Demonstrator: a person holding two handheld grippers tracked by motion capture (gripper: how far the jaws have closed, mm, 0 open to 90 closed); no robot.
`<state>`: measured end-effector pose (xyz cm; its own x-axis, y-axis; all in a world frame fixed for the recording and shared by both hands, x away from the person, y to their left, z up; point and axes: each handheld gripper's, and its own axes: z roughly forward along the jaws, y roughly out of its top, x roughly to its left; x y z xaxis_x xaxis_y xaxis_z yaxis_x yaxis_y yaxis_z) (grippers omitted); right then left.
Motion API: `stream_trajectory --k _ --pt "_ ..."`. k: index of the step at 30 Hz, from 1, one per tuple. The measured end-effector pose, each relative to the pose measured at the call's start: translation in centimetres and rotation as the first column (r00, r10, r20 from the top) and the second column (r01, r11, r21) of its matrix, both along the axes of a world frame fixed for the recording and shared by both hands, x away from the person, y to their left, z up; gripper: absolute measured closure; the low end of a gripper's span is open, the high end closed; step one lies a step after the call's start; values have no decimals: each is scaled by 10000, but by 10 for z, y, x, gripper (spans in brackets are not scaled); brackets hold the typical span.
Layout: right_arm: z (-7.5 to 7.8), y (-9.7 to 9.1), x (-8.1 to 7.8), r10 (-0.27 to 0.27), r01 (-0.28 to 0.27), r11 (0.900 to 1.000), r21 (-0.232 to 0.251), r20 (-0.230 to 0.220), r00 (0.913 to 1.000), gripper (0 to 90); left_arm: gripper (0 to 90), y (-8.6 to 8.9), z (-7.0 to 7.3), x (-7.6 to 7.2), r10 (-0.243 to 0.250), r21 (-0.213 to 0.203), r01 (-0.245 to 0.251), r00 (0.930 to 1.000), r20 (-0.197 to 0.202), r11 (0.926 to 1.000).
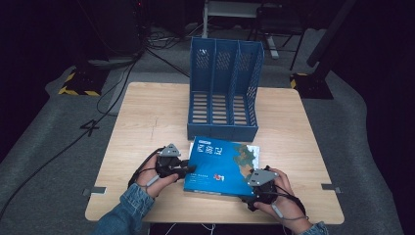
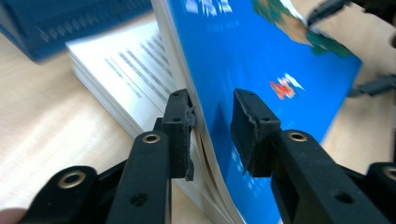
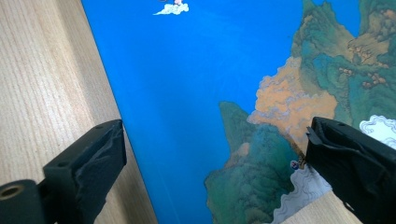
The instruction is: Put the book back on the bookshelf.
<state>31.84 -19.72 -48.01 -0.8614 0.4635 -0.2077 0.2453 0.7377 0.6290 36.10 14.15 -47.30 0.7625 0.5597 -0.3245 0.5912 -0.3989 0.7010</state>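
On the pale wooden bench (image 1: pixel 147 112), before the blue plastic three-slot file rack (image 1: pixel 224 88), lies my blue-covered softcover book (image 1: pixel 220 166). My left hand-held gripper (image 2: pixel 212 123) is released, its jaws astride the lifted cover; I think only the cover would rise and bend. My right hand-held gripper (image 3: pixel 215 154) spreads wide over the painted mountains.

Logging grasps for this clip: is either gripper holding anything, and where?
Left gripper straddles the blue book's lifted cover edge, not clamped. Right gripper is open.
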Motion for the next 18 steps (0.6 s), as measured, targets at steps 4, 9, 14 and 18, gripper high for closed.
stream_trajectory --k 4,9,14,18 --pt "0 0 0 -16 16 10000 71 6 10000 51 683 0 -5 -2 -462 -2 462 9987 -200 9989" --pt "-1 -1 1 -64 64 10000 70 36 10000 37 762 0 -2 -2 -458 -227 444 9967 -666 9988" --pt "-2 -1 0 -127 126 9999 89 106 9999 31 782 0 -2 -1 -454 -351 420 9938 -1016 9985" --pt "0 1 -1 -286 286 9996 45 -9 9996 59 816 -1 4 -1 -575 -205 558 9933 -1000 9982"
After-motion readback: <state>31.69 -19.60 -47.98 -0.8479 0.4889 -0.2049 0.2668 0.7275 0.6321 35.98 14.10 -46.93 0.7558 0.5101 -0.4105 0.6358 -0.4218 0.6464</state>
